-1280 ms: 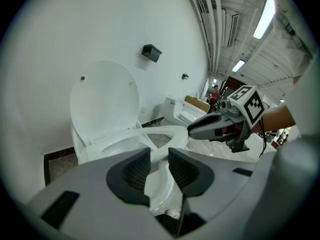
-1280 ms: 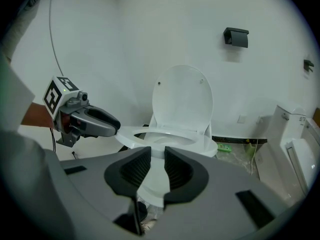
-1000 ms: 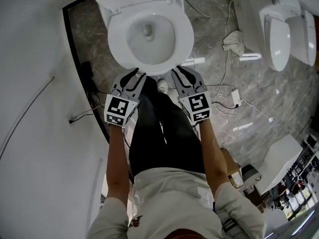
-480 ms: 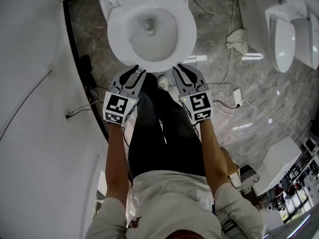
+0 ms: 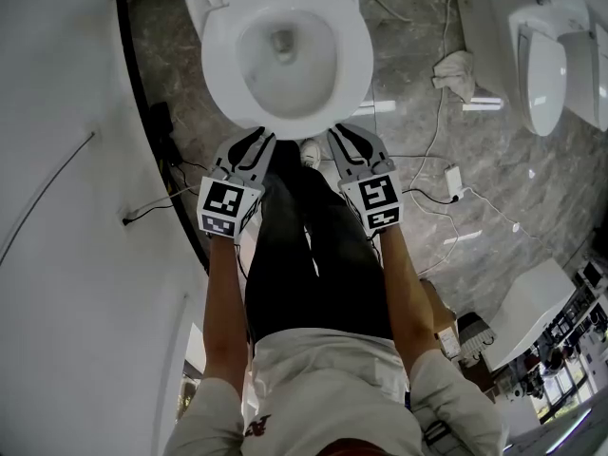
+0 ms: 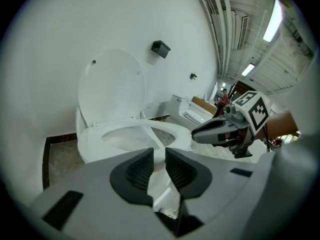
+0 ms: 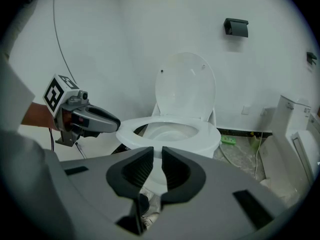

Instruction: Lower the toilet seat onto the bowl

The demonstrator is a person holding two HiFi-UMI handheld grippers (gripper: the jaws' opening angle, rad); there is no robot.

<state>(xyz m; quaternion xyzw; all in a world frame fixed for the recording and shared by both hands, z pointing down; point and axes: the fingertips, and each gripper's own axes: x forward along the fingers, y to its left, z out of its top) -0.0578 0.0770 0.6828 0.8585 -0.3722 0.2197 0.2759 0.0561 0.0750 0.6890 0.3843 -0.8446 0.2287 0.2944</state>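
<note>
Toilet seat lies on bowl just ahead of left tongs and right tongs, both empty, just narrowed, slightly apart.

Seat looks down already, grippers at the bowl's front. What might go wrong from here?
Left gripper and right gripper, whose empty jaws have just been closing, hover by the seat front; a push forward may knock it. The lid stands upright and might drop if bumped. Loose cables lie close by, a snag risk.
</note>
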